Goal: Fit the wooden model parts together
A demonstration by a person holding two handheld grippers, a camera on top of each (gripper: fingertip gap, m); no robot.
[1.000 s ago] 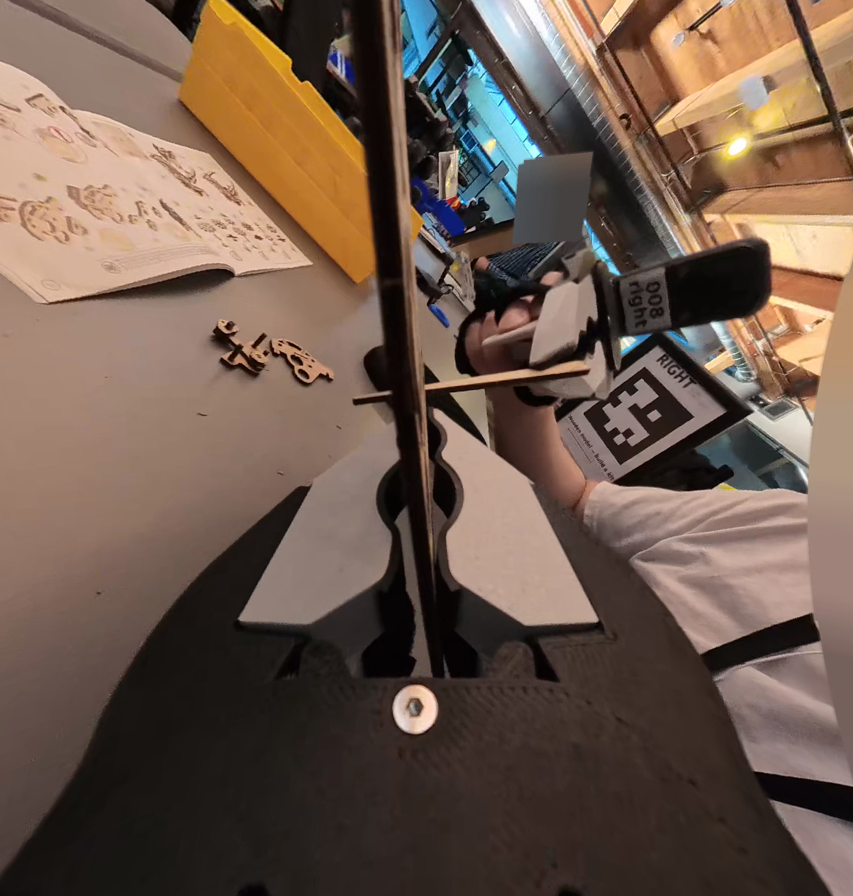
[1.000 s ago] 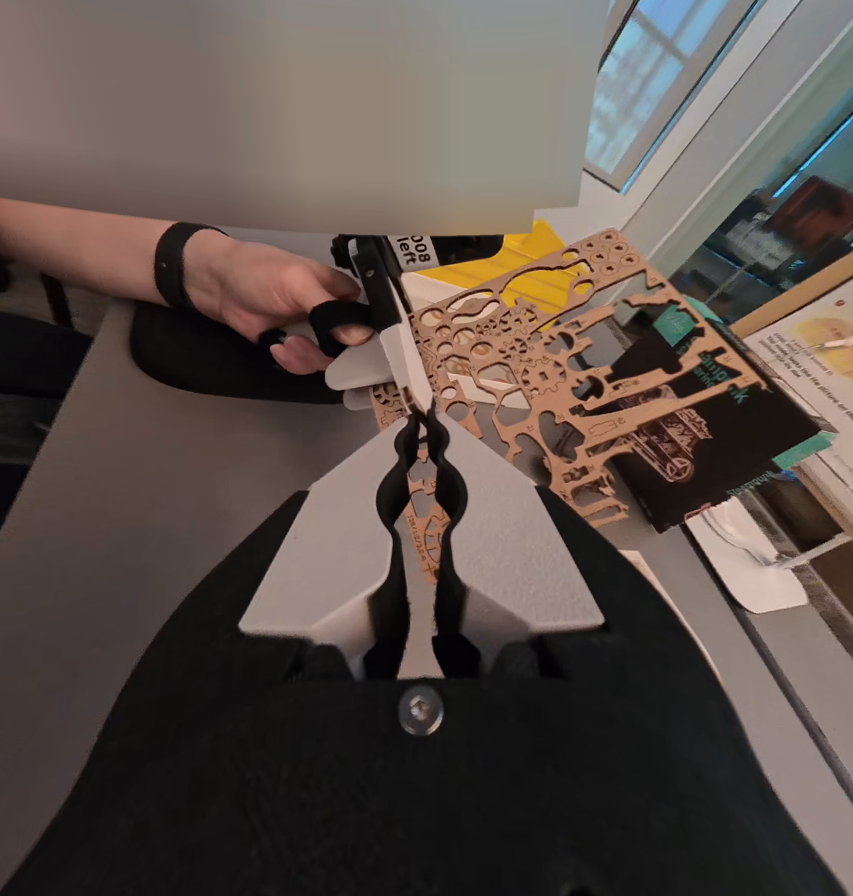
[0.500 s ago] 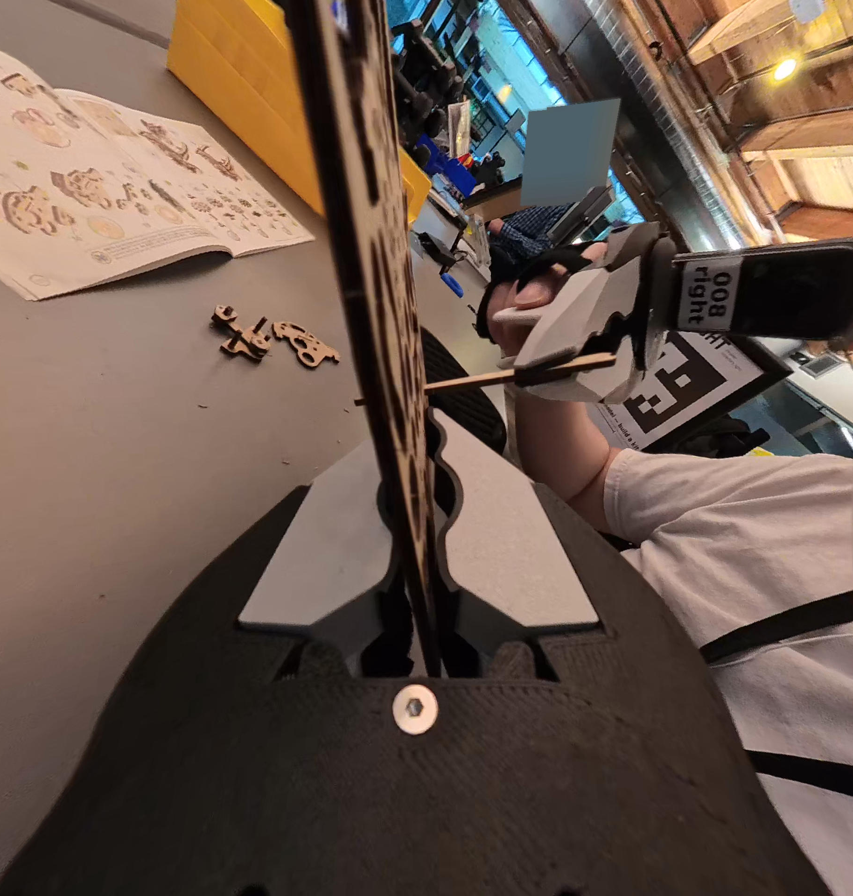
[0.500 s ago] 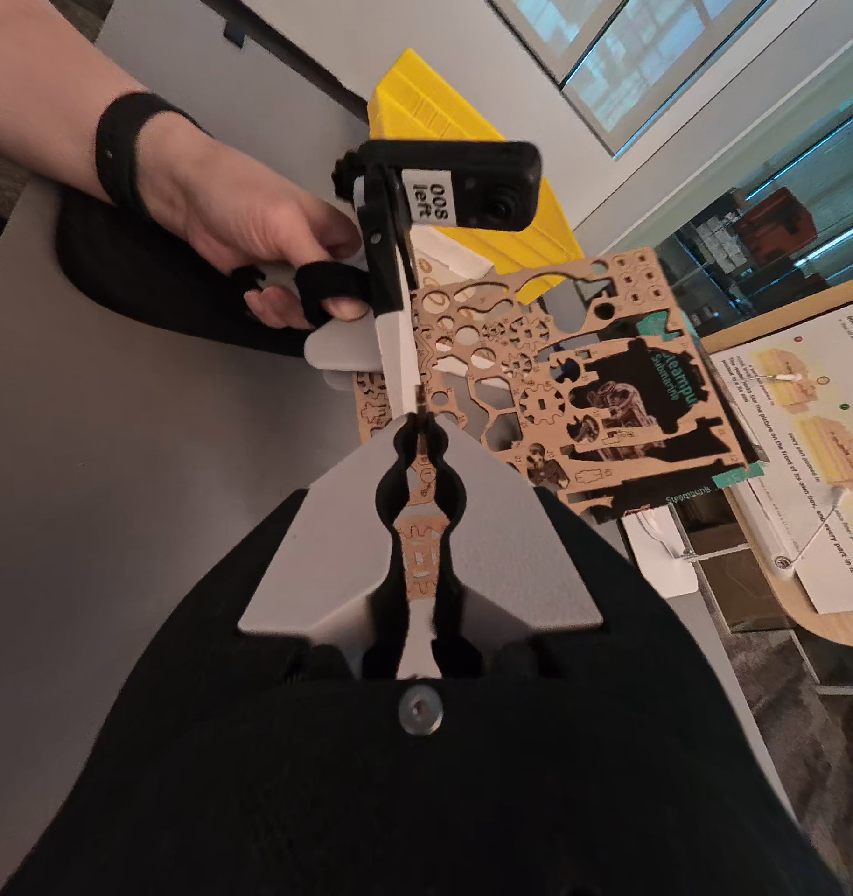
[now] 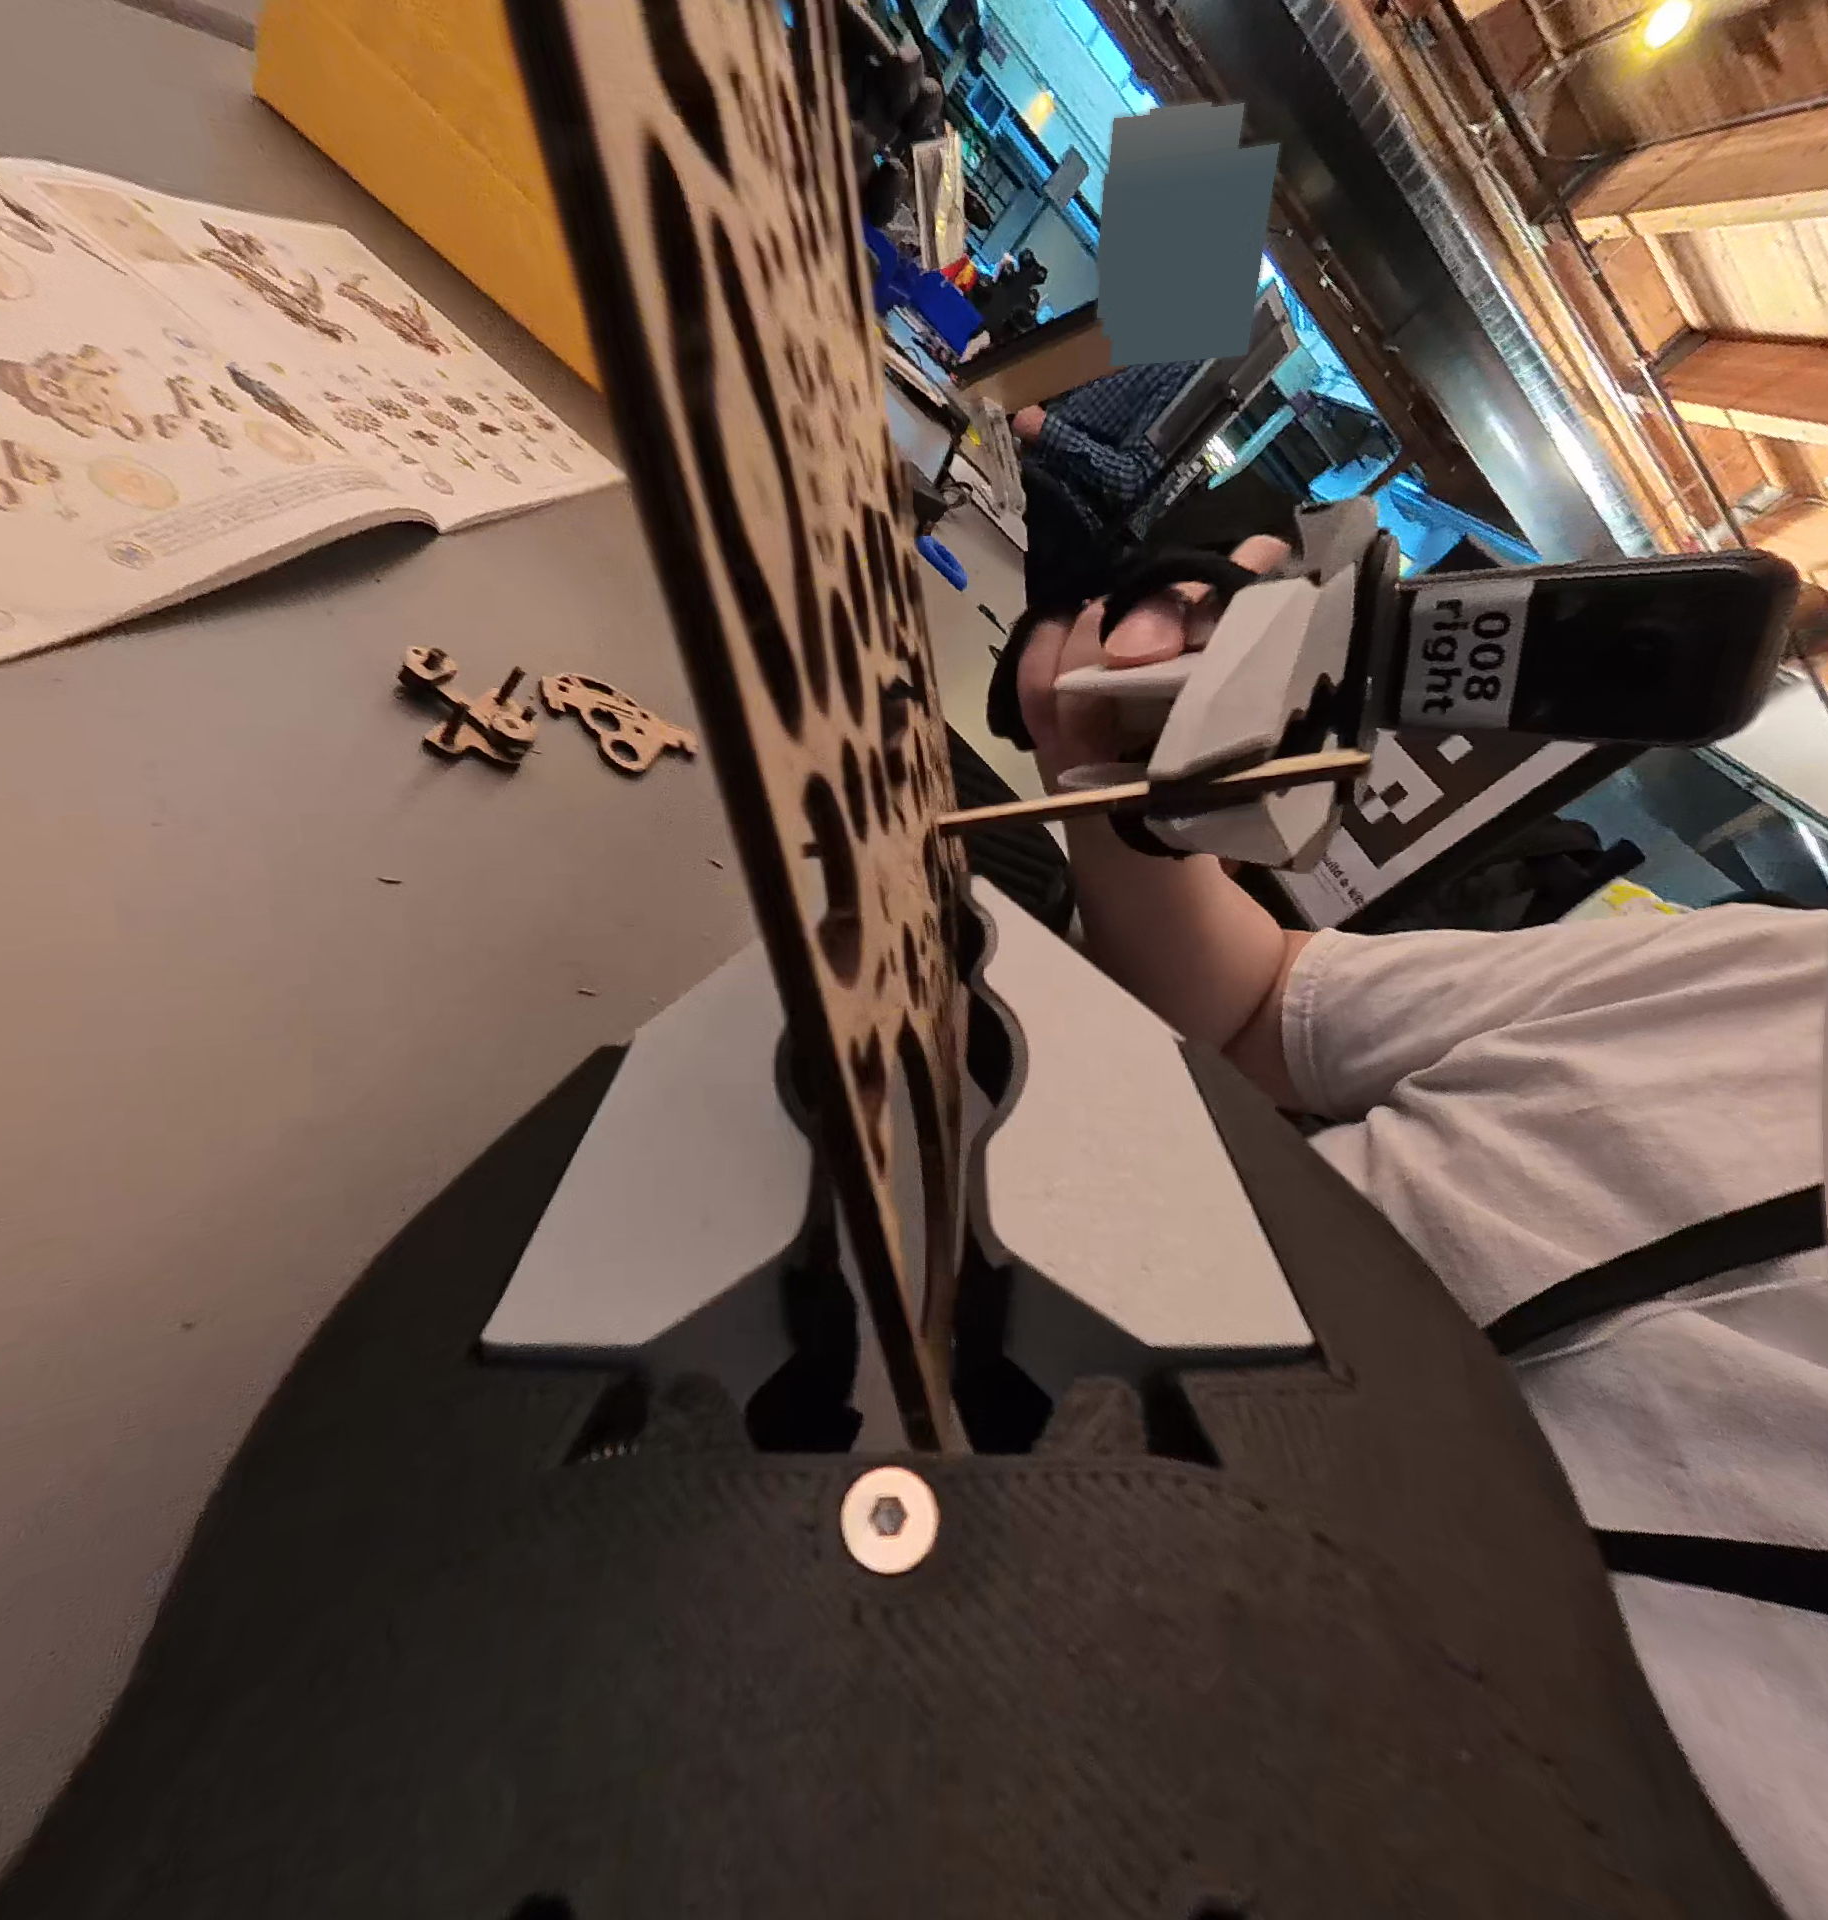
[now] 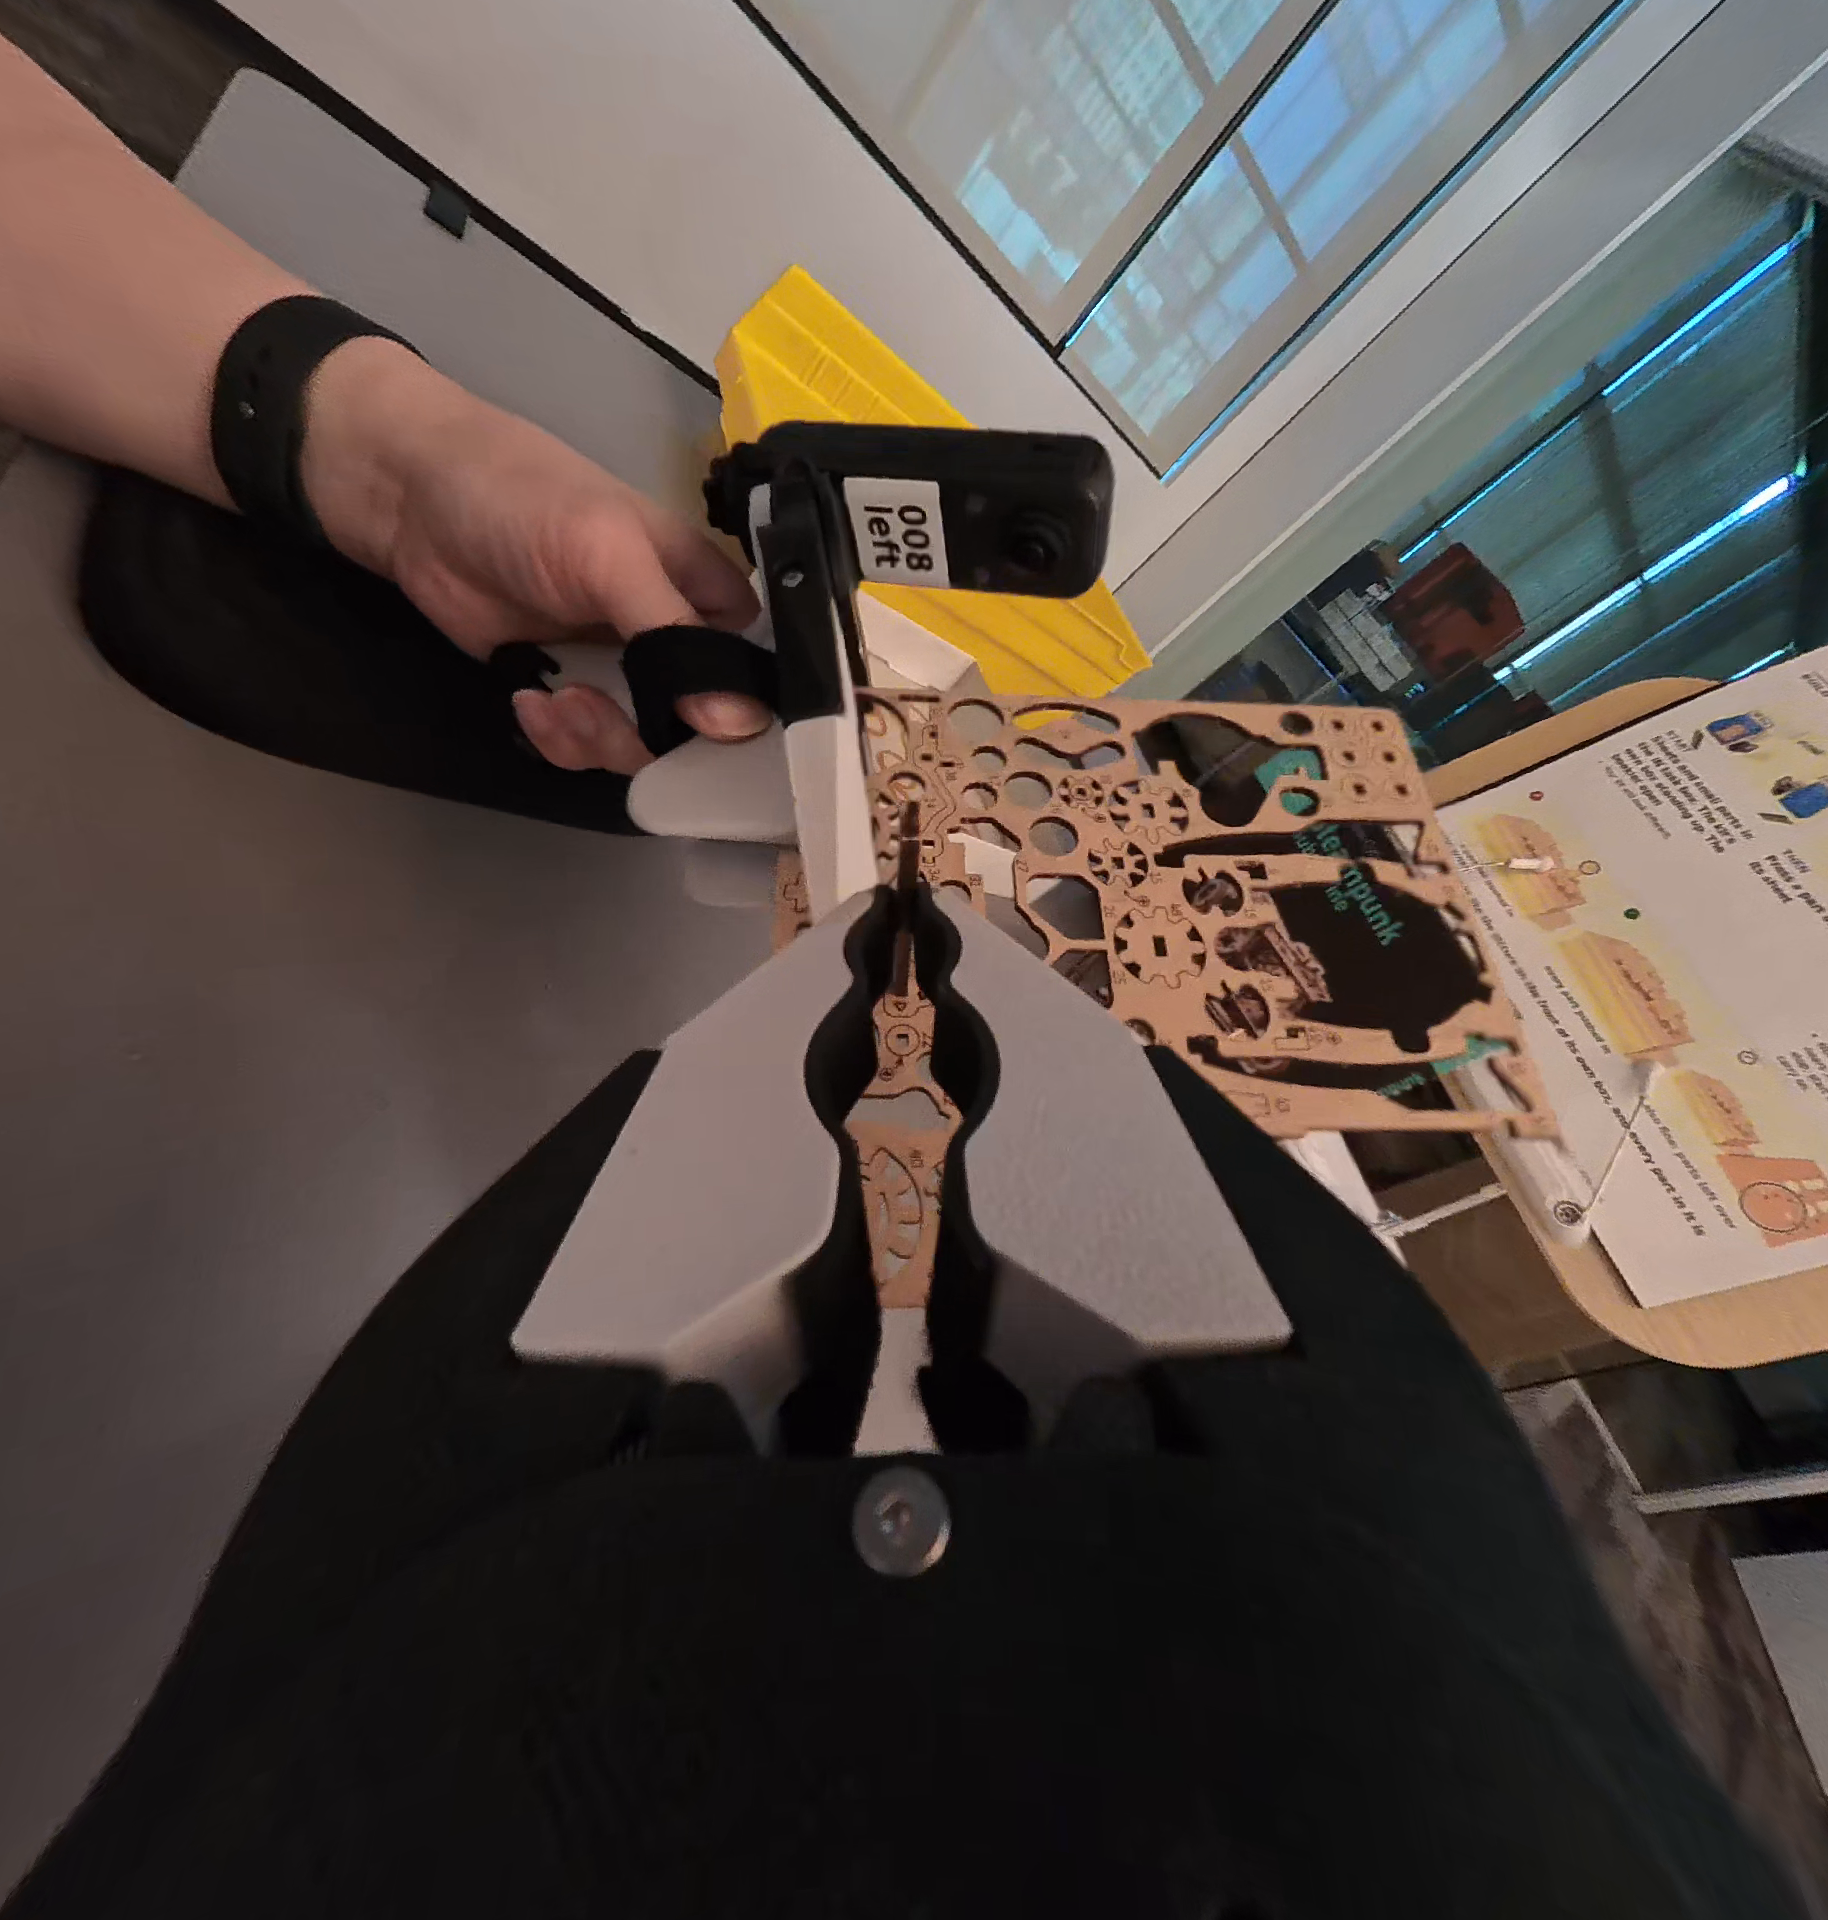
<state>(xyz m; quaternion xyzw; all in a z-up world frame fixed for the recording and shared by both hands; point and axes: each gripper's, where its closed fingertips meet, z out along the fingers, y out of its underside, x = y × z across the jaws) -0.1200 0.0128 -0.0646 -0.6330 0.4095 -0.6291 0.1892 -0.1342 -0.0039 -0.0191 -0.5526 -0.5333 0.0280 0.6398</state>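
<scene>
My left gripper (image 5: 889, 935) is shut on the lower edge of a laser-cut wooden sheet (image 5: 785, 520) and holds it upright above the grey table. The sheet (image 6: 1201, 883) still has gears and other parts in it, and many empty holes. My right gripper (image 6: 905, 894) is shut on a thin wooden stick (image 6: 905, 935). In the left wrist view the stick (image 5: 1076, 805) points sideways and its tip meets the sheet just above my left fingers. The right gripper (image 5: 1232, 790) is a short way off the sheet. The left gripper (image 6: 837, 821) also shows in the right wrist view.
Several small wooden pieces (image 5: 546, 717) lie on the table (image 5: 214, 1039) near an open instruction booklet (image 5: 193, 395). A yellow bin (image 5: 422, 135) stands behind them. A black box (image 6: 1336, 956) shows through the sheet. A printed page (image 6: 1668, 935) lies on a round wooden table at right. Some 5 cm of space lies between my two pairs of fingers.
The left gripper has turned the sheet, so more of its face shows in the left wrist view. The right gripper has kept the stick's tip at the sheet.
</scene>
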